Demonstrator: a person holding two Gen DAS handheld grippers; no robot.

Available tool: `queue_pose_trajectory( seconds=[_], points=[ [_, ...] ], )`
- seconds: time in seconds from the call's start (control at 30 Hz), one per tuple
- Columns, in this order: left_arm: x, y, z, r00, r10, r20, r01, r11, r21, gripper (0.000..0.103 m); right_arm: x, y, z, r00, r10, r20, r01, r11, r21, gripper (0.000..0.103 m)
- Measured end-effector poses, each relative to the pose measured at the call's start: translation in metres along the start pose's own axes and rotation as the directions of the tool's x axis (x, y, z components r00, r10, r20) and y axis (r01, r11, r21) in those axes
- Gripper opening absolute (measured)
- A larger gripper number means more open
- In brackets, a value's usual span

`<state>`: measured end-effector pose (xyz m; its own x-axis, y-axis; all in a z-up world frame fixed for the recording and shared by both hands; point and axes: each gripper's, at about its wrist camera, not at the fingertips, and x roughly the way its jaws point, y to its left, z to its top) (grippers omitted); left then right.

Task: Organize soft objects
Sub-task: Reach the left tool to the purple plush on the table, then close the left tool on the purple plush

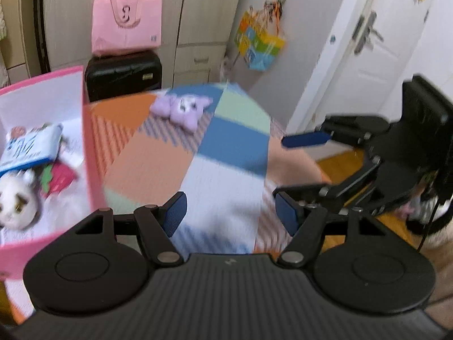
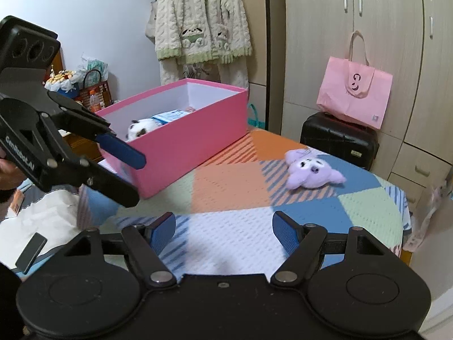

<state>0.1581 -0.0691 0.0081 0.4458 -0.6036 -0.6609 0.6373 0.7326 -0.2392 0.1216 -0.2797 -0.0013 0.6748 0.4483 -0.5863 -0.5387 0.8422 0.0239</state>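
The left claw (image 1: 230, 215) hangs with its blue pads parted and nothing between them, above a patchwork bed cover (image 2: 232, 187); the right claw (image 2: 223, 231) is likewise spread wide and empty over the white patch of that cover. Just to the left stands a pink box (image 2: 181, 138) holding a white plush toy (image 1: 15, 202), a blue-and-white pouch (image 1: 31, 147) and a red soft item (image 1: 61, 181). Farther out, the purple plush toy (image 2: 311, 171) lies alone on the cover, well apart from the box, with no obstacle before it. Beyond the bed a black suitcase (image 2: 339, 138) carries a pink bag (image 2: 355, 96) against the wardrobe (image 2: 396, 28).
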Motion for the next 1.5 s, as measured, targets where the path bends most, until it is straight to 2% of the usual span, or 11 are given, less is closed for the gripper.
queue_pose_trajectory(
  seconds=[0.17, 0.43, 0.67, 0.9, 1.13, 1.23, 1.5],
  points=[
    [0.029, 0.004, 0.021, 0.994, 0.041, 0.097, -0.04, 0.999, -0.016, 0.068, 0.02, -0.026, 0.008, 1.0, -0.005, 0.02, 0.007, 0.998, -0.069, 0.08],
    [0.08, 0.023, 0.049, 0.976, 0.111, 0.187, -0.094, 0.991, -0.097, 0.068, 0.065, -0.067, 0.018, 1.0, -0.01, 0.011, 0.011, 0.986, -0.169, 0.082],
    [0.133, 0.047, 0.07, 0.979, 0.119, 0.164, -0.087, 0.978, -0.192, 0.068, 0.106, -0.1, 0.025, 1.0, -0.004, 0.007, 0.006, 0.967, -0.253, 0.082],
    [0.178, 0.059, 0.084, 0.975, 0.178, 0.129, -0.146, 0.963, -0.224, 0.068, 0.142, -0.126, 0.041, 0.996, 0.082, -0.024, -0.086, 0.951, -0.297, 0.083],
    [0.204, 0.067, 0.085, 0.975, 0.201, 0.09, -0.174, 0.954, -0.245, 0.065, 0.165, -0.143, 0.046, 0.981, 0.182, -0.07, -0.195, 0.937, -0.291, 0.086],
    [0.212, 0.07, 0.084, 0.978, 0.193, 0.075, -0.167, 0.948, -0.27, 0.065, 0.175, -0.146, 0.044, 0.981, 0.175, -0.084, -0.193, 0.931, -0.309, 0.089],
    [0.222, 0.073, 0.077, 0.981, 0.184, 0.064, -0.158, 0.943, -0.292, 0.064, 0.191, -0.162, 0.035, 0.976, 0.183, -0.114, -0.207, 0.946, -0.25, 0.094]
  ],
)
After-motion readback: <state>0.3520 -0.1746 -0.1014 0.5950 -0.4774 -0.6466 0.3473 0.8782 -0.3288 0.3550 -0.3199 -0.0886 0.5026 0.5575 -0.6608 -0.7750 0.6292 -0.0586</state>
